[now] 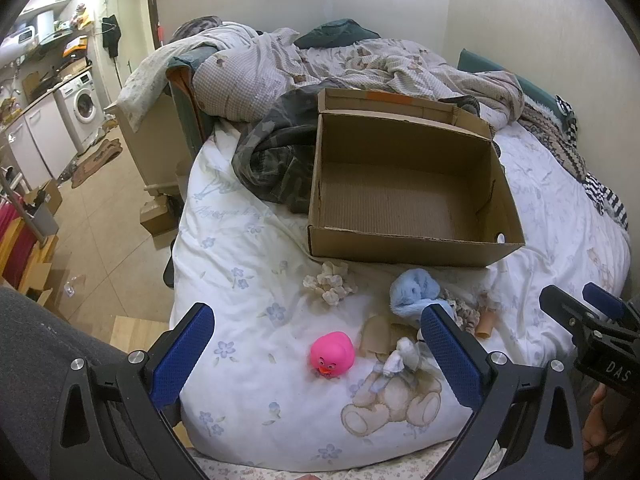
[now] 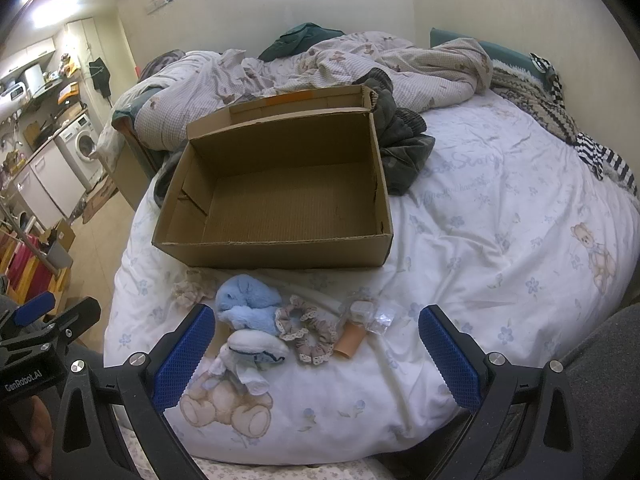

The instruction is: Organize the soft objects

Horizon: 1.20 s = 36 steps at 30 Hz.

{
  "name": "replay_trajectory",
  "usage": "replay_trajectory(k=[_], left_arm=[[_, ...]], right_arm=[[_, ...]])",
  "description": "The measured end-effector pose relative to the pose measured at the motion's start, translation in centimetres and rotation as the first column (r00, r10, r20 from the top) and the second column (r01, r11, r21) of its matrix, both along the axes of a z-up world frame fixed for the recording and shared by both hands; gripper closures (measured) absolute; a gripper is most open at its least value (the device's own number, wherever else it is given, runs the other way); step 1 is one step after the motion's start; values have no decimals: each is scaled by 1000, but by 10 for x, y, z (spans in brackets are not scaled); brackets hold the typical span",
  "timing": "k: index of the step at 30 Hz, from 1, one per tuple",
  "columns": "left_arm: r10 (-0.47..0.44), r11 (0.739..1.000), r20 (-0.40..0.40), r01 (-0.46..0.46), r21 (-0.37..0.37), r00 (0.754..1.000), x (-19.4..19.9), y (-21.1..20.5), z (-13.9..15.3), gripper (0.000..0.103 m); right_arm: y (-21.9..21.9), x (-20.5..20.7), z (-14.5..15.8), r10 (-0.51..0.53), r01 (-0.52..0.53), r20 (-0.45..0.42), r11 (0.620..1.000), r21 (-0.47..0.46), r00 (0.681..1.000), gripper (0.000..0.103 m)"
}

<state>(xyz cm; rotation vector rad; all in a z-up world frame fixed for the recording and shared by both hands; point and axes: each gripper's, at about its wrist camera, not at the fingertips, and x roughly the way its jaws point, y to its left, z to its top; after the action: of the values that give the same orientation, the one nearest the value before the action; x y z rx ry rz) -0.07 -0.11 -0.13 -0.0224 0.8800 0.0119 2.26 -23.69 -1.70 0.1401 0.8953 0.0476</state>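
One open brown cardboard box [image 2: 280, 184], one pink rubber duck [image 1: 332, 354], one fluffy light-blue plush toy [image 2: 246, 300], two frilly fabric scrunchies [image 2: 308, 330], all ahead of the jaws.

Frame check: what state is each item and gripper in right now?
cardboard box: open, empty
left gripper: open, holding nothing
right gripper: open, holding nothing
pink duck: upright on the bed, outside the box
blue plush: on the bed, outside the box
scrunchie: flat on the bed

"GenRobot.AI" is printed in white on the black body of the left gripper [image 2: 38, 312]. "DAS" is read on the black body of the right gripper [image 1: 588, 304].
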Motion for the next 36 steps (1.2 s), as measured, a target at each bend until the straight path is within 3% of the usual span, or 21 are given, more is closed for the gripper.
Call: replay_trajectory(k=[36], left_arm=[[-5, 1000, -3, 5, 5, 1000, 0, -6, -6, 0]], right_arm=[[0, 0, 0, 0, 0, 1, 1000, 0, 1000, 0]])
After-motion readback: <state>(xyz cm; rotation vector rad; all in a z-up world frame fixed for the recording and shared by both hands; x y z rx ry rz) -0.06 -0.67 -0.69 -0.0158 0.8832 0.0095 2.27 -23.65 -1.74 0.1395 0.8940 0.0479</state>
